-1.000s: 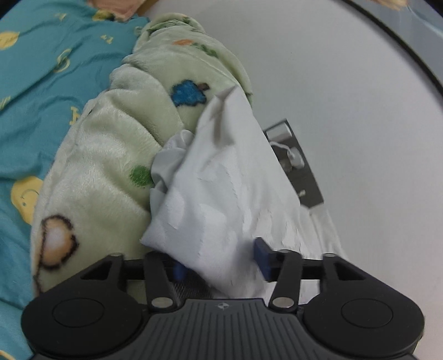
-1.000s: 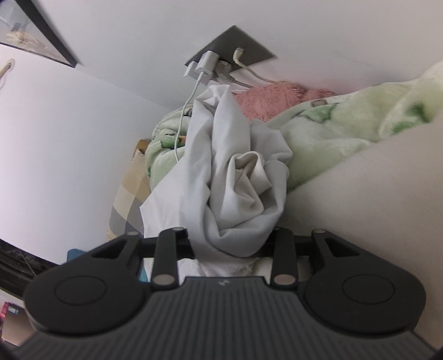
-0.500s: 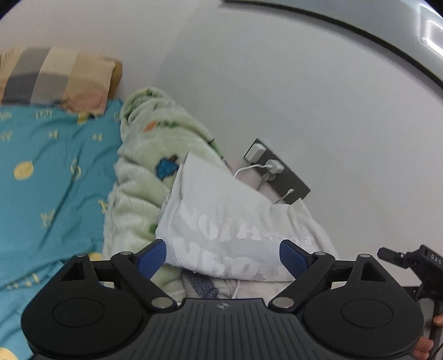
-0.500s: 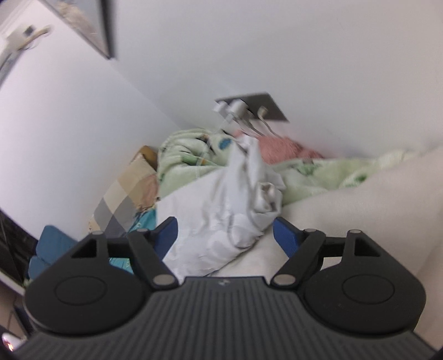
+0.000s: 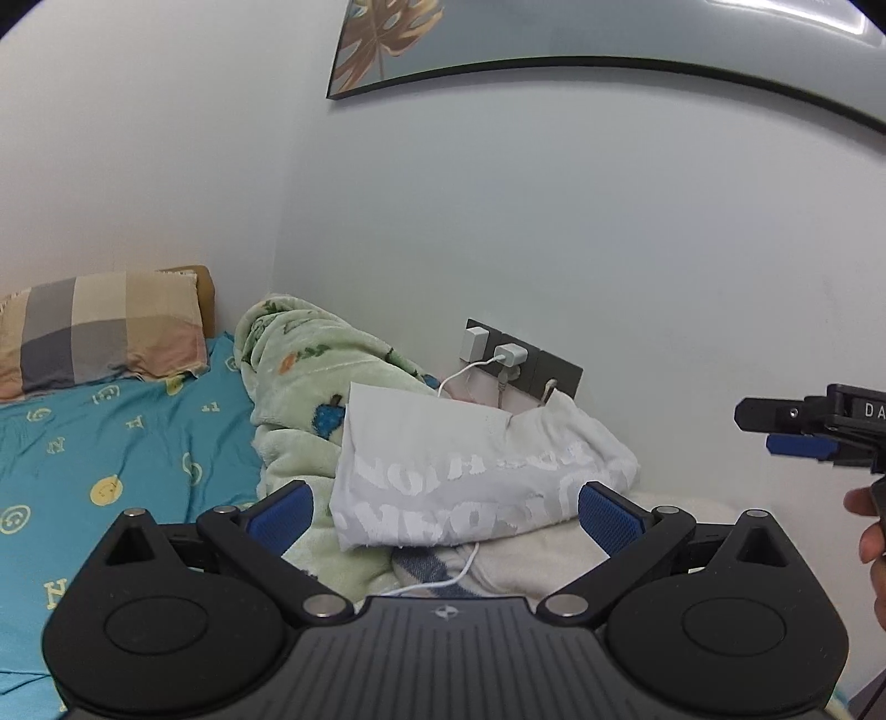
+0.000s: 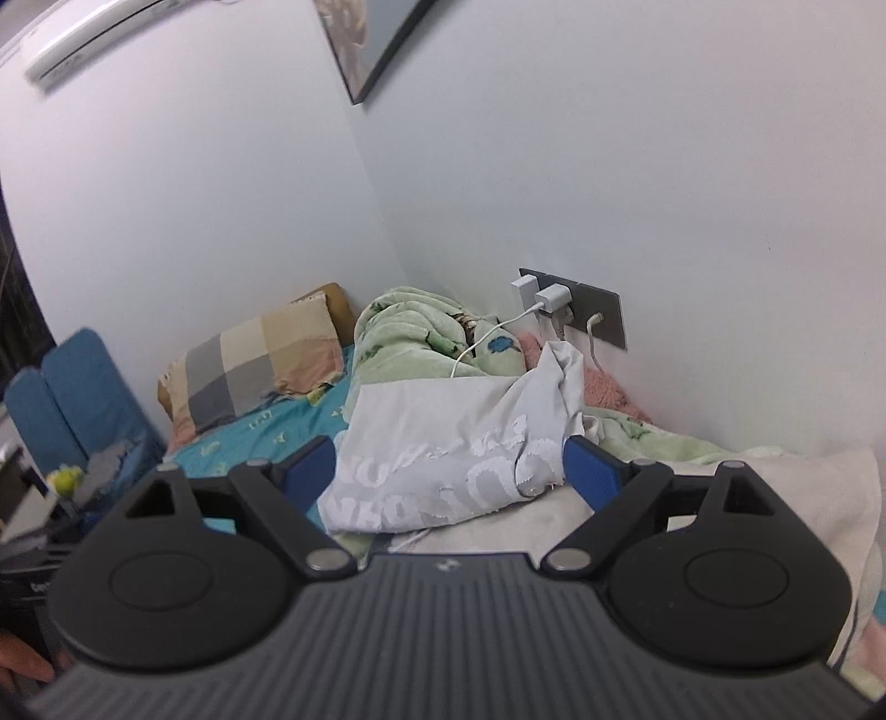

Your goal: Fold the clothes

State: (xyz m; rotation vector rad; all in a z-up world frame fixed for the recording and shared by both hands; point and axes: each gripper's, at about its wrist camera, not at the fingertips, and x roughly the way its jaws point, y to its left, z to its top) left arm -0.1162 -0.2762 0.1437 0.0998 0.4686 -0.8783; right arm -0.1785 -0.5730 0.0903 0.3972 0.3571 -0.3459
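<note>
A folded white shirt with pale lettering lies on top of the green fleece blanket, against the wall below the socket plate. In the right wrist view the same white shirt rests there with one end bunched up. My left gripper is open, drawn back from the shirt, with nothing between its blue pads. My right gripper is open too and holds nothing. At the right edge of the left wrist view the right gripper shows from the side, with a hand below it.
A teal bed sheet with yellow faces covers the bed, and a checked pillow lies at its head. A grey socket plate holds white chargers with a cable trailing over the bedding. A cream blanket lies at the right. A framed picture hangs above.
Both grippers were shut on the white shirt a second ago. They have let go of it, opened, and pulled back and up from the bedding, leaving the shirt lying on the green blanket.
</note>
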